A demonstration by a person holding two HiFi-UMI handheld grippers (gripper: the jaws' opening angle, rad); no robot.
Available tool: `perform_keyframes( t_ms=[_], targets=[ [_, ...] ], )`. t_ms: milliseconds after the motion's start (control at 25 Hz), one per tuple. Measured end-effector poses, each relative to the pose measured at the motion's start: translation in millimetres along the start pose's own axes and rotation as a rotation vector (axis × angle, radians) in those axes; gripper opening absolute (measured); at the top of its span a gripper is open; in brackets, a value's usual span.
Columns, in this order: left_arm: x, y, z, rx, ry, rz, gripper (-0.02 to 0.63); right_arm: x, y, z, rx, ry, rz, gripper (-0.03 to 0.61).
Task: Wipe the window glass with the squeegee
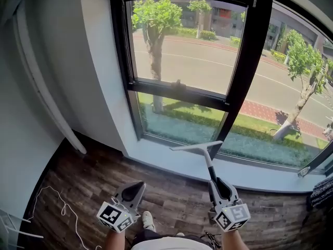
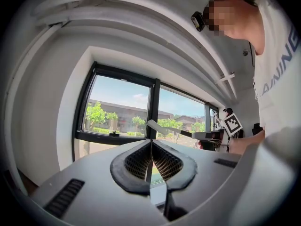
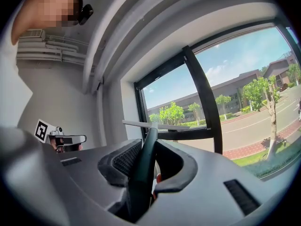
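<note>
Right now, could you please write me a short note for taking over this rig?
Left gripper: shut, empty.
Right gripper: shut on the squeegee by its handle, with the blade raised in front of the lower window glass.
Done: squeegee is in grip. I cannot tell whether the blade touches the pane.
Left: wiping the glass; no wiped strip is visible.

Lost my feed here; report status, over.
Right gripper shut on squeegee, blade near window glass, contact unclear. Left gripper shut, empty. Nothing in the way.

Head view looks steeply down on window [image 1: 182, 51] and floor [image 1: 171, 197]; both gripper views face that window from low, nearby.
</note>
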State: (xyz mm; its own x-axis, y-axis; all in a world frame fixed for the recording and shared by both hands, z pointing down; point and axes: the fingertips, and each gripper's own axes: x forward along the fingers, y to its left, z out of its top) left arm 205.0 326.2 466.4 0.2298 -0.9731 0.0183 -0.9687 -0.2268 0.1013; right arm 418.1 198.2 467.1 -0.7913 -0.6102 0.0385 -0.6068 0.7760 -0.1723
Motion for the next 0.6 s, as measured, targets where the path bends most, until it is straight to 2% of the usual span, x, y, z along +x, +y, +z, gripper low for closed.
perform_keyframes(
  t_ms=[280,600],
  targets=[
    [17.2,104.3,15.3,-0.018,-0.022,-0.015,0.022,87.7,30.2,12.4,-0.037,-0.009,-0.05,0.099],
    [38.7,197.8,18.6,-0.019,0.008,-0.108,0.023,170.3,68.9,18.1,-0.056,-0.012,-0.116,0.099]
  ],
)
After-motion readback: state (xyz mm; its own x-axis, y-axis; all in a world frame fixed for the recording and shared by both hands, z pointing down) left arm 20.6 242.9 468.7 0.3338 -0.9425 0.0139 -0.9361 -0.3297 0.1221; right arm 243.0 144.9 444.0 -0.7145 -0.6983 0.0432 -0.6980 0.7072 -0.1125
